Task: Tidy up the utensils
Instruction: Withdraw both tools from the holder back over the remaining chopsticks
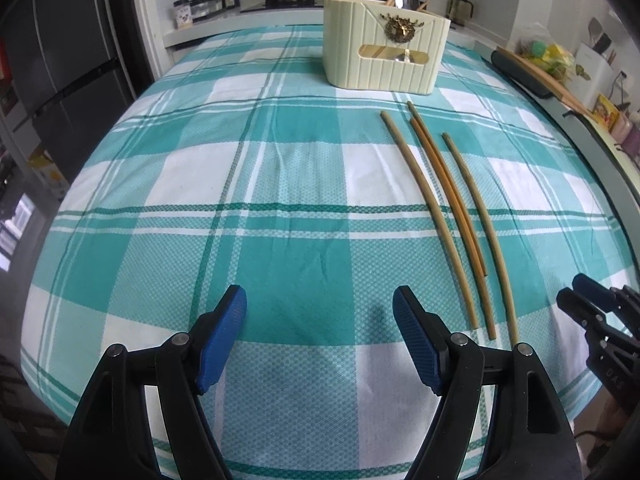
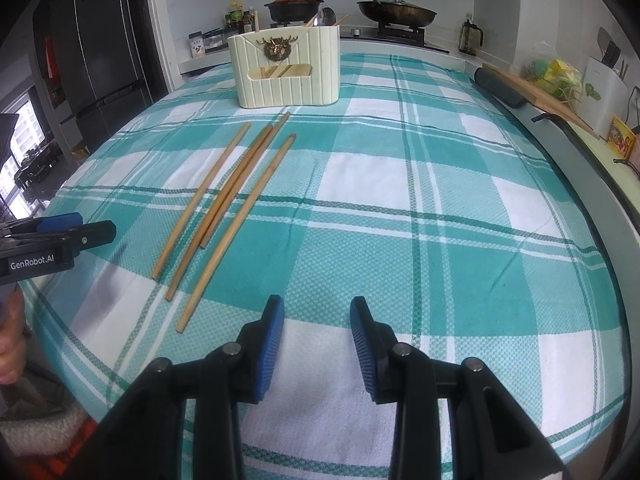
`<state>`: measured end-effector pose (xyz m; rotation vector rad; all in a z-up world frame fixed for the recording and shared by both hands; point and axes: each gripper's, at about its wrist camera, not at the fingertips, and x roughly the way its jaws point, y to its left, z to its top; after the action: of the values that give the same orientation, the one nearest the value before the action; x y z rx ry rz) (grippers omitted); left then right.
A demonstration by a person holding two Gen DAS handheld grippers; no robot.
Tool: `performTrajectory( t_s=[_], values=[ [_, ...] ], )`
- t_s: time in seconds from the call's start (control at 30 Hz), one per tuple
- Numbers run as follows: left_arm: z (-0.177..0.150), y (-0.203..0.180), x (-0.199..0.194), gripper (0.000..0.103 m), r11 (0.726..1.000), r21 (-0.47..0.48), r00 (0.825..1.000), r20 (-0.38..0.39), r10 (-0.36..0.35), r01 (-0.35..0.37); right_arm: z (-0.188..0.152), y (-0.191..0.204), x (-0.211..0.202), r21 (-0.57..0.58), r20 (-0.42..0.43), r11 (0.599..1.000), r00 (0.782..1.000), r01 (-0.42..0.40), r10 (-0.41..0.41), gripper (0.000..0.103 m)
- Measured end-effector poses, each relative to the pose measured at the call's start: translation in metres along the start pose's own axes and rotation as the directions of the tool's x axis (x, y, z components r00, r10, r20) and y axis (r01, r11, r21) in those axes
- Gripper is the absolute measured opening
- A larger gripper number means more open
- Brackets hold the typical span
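Note:
Several bamboo chopsticks (image 1: pixel 448 208) lie side by side on the teal checked tablecloth, ahead and right of my left gripper (image 1: pixel 320 300); in the right wrist view the chopsticks (image 2: pixel 224 208) lie ahead and left of my right gripper (image 2: pixel 317 308). A cream utensil holder (image 1: pixel 384 54) with a brass deer emblem stands at the far side and holds a spoon and chopsticks; it also shows in the right wrist view (image 2: pixel 286 68). Both grippers are open and empty, low over the near edge of the table. The right gripper (image 1: pixel 580 300) shows at the left view's right edge.
The tablecloth (image 2: pixel 440 220) covers the whole table. Behind it a stove counter carries a black pot with a red lid (image 2: pixel 295 7), a wok (image 2: pixel 396 12) and spice bottles. A cutting board (image 2: pixel 532 92) lies on the right counter. A dark fridge (image 2: pixel 100 52) stands at the left.

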<state>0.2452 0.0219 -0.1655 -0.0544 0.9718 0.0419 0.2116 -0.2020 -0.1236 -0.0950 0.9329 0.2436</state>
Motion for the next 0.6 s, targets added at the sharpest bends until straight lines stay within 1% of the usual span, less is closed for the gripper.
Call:
performTrajectory(
  t_s=[0.13, 0.2, 0.23, 0.43, 0.6],
  values=[
    [0.005, -0.005, 0.006, 0.077, 1.000, 0.004, 1.000, -0.012, -0.019, 0.019, 0.009, 0.008, 0.004, -0.030, 0.009, 0.999, 1.000, -0.010, 0.011, 0.033],
    [0.010, -0.011, 0.008, 0.077, 1.000, 0.019, 1.000, -0.001, -0.023, 0.023, 0.014, 0.012, 0.005, -0.039, 0.016, 0.999, 1.000, -0.019, 0.019, 0.032],
    [0.014, -0.015, 0.009, 0.077, 0.999, 0.027, 1.000, 0.006, -0.026, 0.025, 0.015, 0.014, 0.005, -0.039, 0.018, 0.999, 1.000, -0.025, 0.025, 0.030],
    [0.040, -0.036, 0.025, 0.077, 0.997, 0.065, 0.998, 0.022, -0.052, 0.051, 0.014, 0.017, 0.004, -0.045, 0.025, 0.998, 0.999, -0.032, 0.033, 0.030],
    [0.058, -0.048, 0.042, 0.077, 0.997, 0.041, 0.998, 0.014, -0.065, 0.064, 0.010, 0.009, 0.001, -0.020, 0.024, 1.000, 0.999, -0.024, 0.024, 0.030]
  ],
)
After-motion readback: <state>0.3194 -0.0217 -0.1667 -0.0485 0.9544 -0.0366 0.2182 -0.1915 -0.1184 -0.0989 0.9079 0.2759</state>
